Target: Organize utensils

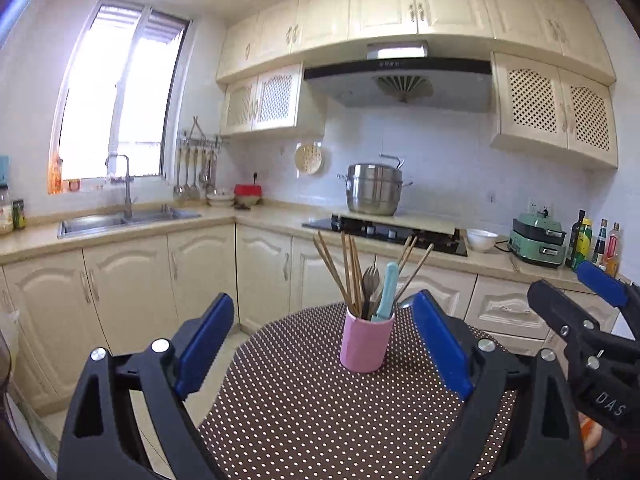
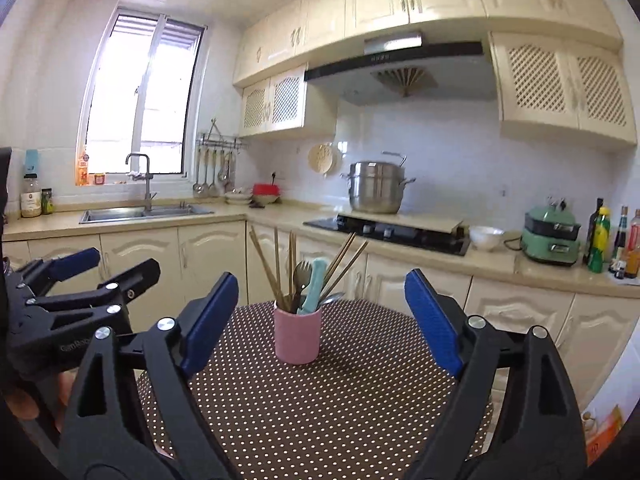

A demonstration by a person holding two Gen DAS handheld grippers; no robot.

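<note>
A pink cup (image 1: 366, 342) (image 2: 297, 336) stands upright on a round table with a brown polka-dot cloth (image 1: 304, 412) (image 2: 340, 400). It holds several wooden chopsticks (image 1: 336, 272) (image 2: 266, 266), a dark fork (image 1: 370, 284) (image 2: 301, 278), a light blue handled utensil (image 1: 387, 292) (image 2: 314, 286) and a spoon (image 2: 332, 299). My left gripper (image 1: 324, 344) is open and empty, short of the cup. My right gripper (image 2: 320, 320) is open and empty, also short of the cup. Each gripper shows at the edge of the other's view: the right one (image 1: 576, 300), the left one (image 2: 108, 272).
Cream cabinets and a counter run behind the table, with a sink (image 1: 120, 220), a black hob (image 1: 388, 232) bearing a steel pot (image 1: 374, 190), a white bowl (image 1: 482, 239), a green cooker (image 1: 540, 242) and bottles (image 1: 592, 244). Ladles hang on a wall rack (image 1: 198, 168).
</note>
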